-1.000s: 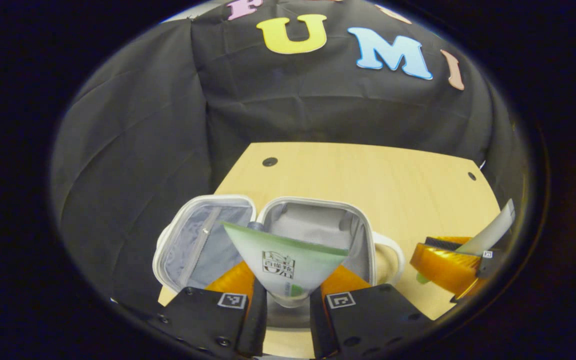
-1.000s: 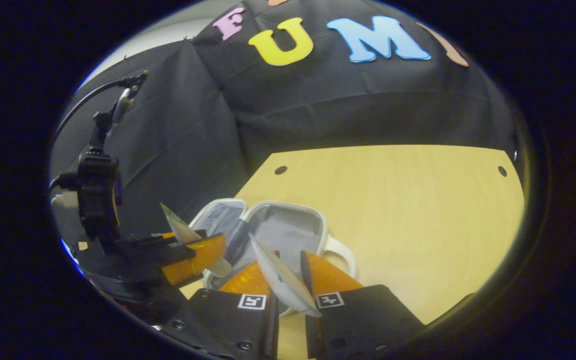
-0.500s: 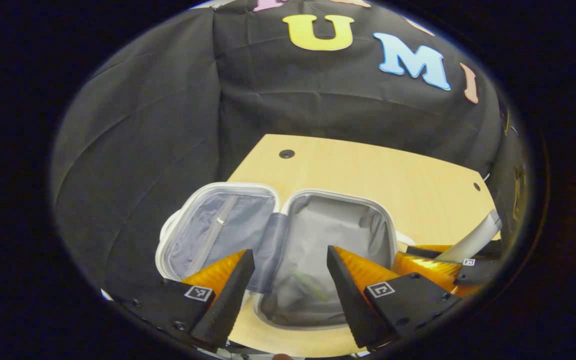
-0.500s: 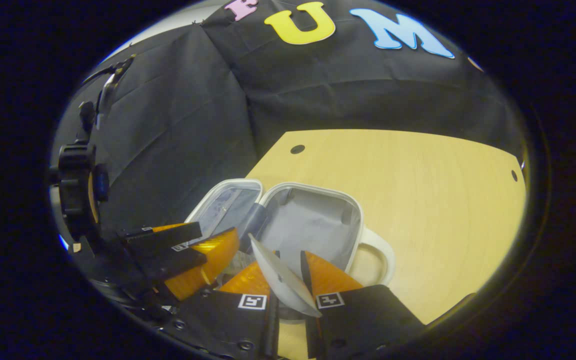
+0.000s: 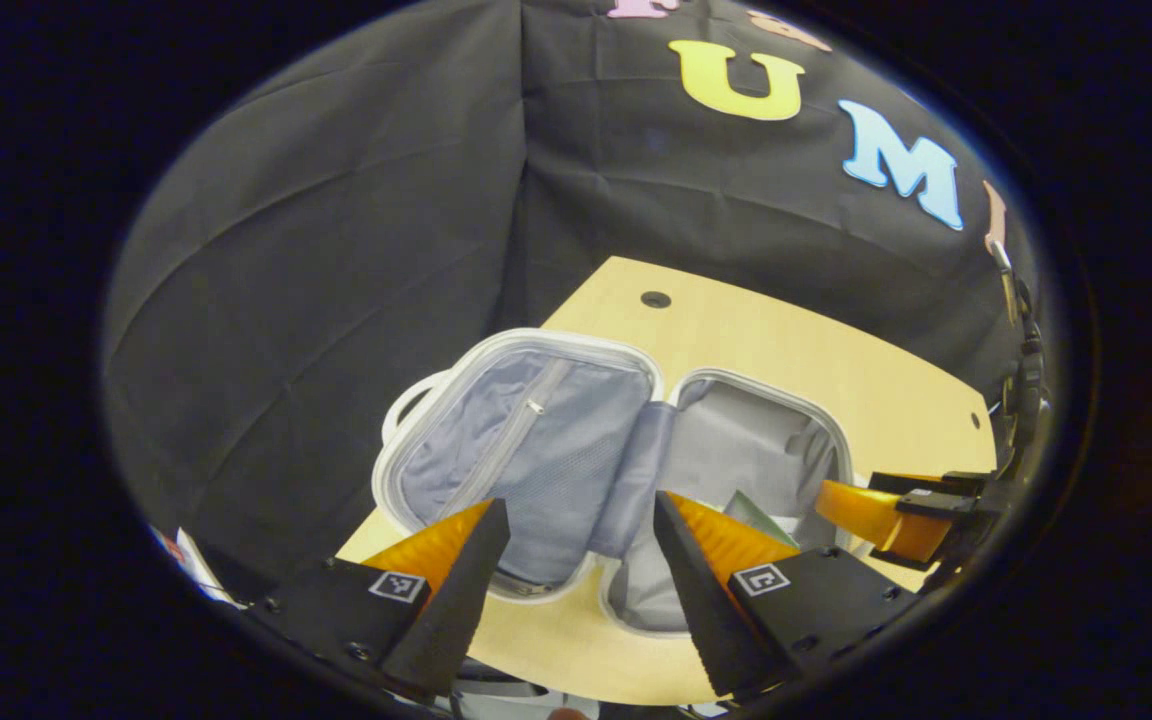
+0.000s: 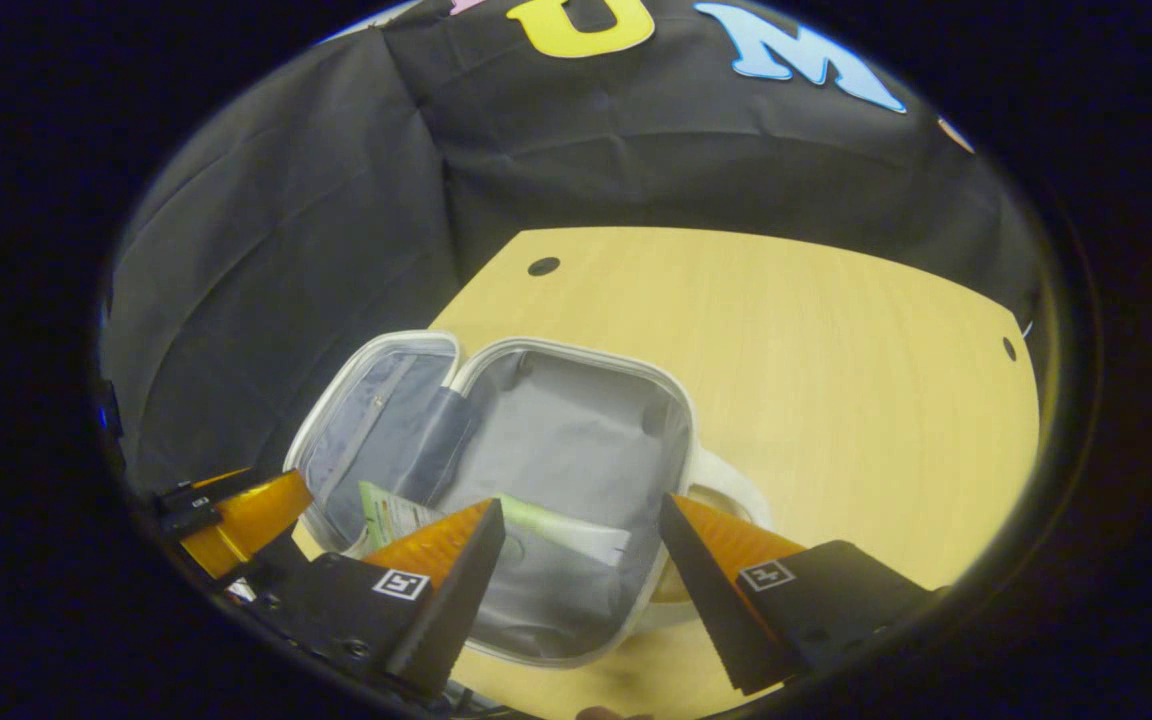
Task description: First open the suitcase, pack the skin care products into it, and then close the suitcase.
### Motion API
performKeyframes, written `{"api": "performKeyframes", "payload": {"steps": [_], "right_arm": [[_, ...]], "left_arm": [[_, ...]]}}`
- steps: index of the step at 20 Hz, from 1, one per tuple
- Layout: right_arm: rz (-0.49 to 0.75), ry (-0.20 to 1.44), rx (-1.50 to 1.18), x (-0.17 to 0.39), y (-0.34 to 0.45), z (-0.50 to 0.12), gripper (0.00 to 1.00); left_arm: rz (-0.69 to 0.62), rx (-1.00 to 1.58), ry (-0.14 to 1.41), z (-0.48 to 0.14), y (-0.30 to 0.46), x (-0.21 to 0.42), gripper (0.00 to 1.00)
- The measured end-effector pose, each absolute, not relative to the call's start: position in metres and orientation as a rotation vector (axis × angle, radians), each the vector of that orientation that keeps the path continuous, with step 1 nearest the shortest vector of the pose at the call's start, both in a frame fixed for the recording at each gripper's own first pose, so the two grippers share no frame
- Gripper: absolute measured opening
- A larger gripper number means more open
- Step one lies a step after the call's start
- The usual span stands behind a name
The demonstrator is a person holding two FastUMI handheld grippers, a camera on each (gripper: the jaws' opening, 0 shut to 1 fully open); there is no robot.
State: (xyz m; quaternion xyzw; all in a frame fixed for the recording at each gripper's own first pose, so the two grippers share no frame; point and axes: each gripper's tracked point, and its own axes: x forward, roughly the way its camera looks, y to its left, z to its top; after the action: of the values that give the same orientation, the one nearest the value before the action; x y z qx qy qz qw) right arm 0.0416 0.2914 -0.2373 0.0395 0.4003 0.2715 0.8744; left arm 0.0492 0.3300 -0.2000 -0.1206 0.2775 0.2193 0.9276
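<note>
A small white suitcase [image 6: 681, 440] lies open flat on the wooden table [image 6: 816, 330], grey lining up, its zipped lid half [image 5: 526, 440] to the left. Two flat skin care sachets [image 6: 556, 535] with green print lie in the right half; a corner of one sachet [image 5: 761, 520] peeks out in the left gripper view. My right gripper [image 6: 581, 540] hangs open just above them, holding nothing. My left gripper [image 5: 581, 545] is open over the hinge, empty. The other gripper's finger [image 5: 871, 510] sits at the suitcase's right rim in the left gripper view.
The suitcase's white handle [image 6: 726, 495] sticks out on its right side. Small round holes [image 6: 543, 266] mark the table's far corners. The black cloth wall [image 6: 356, 180] closes in behind and to the left. The table's near edge [image 5: 556, 670] runs just under the suitcase.
The left gripper let its green sachet fall into the suitcase, then swung left. The right gripper opened and its white sachet now lies in the right half too.
</note>
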Motion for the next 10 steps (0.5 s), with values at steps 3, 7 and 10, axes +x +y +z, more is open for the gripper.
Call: {"api": "performKeyframes", "payload": {"steps": [3,7,10], "right_arm": [[0.549,0.802,0.097,0.045,0.279,-0.226,0.96],[0.504,0.804,0.114,0.044,0.25,-0.225,0.96],[0.452,0.825,0.116,0.039,0.223,-0.234,0.96]], "left_arm": [[0.507,-0.275,0.553,-0.203,0.36,0.04,0.96],[0.604,-0.338,0.529,-0.205,0.431,0.026,0.96],[0.676,-0.368,0.514,-0.197,0.502,0.014,0.96]]}}
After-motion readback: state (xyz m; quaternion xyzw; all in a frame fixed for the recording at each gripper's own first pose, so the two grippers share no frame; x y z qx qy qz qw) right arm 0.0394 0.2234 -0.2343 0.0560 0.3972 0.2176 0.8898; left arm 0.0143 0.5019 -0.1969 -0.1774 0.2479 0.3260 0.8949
